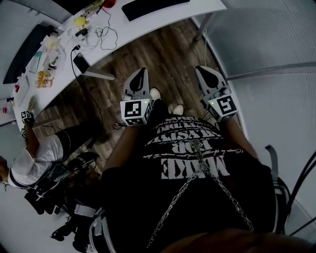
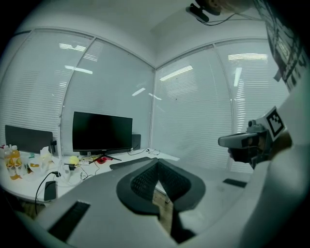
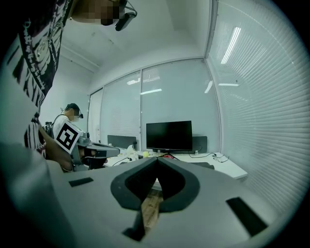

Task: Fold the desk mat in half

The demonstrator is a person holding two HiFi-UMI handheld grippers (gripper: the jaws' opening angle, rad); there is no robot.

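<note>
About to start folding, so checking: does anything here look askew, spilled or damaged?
Nothing stands out. The mat lies flat on the desk; cables clutter the desk beside it, nothing spilled. The left gripper and right gripper are shut and empty, away from the desk.

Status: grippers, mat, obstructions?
Left gripper shut, empty; right gripper shut, empty. Desk mat flat on desk, untouched. Grippers over wood floor, short of desk.

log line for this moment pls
phase: not started | left tool: shut, empty | right tool: shut, empty | desk mat: lying flat, untouched
</note>
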